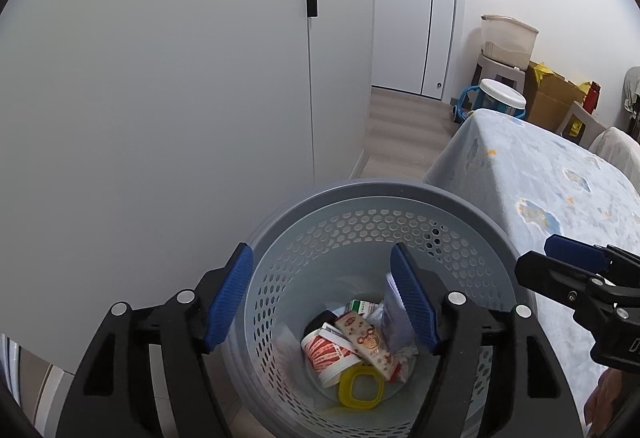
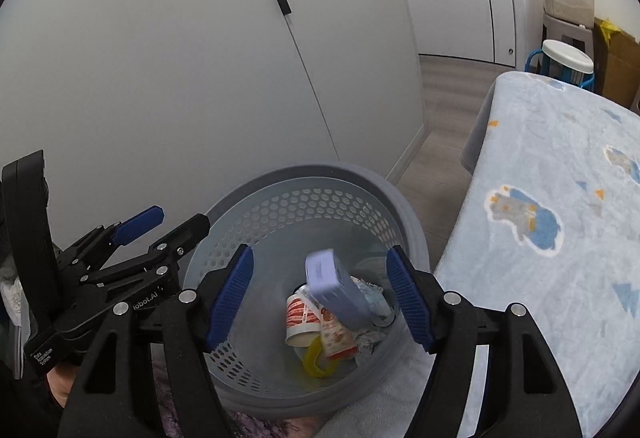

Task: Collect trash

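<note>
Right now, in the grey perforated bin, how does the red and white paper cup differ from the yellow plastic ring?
The red and white paper cup is a printed tube lying on its side, its open mouth facing the camera. The yellow plastic ring is plain, translucent, flat and smaller, lying nearer the camera, partly under the cup. Both rest at the bottom of the grey perforated bin.
</note>
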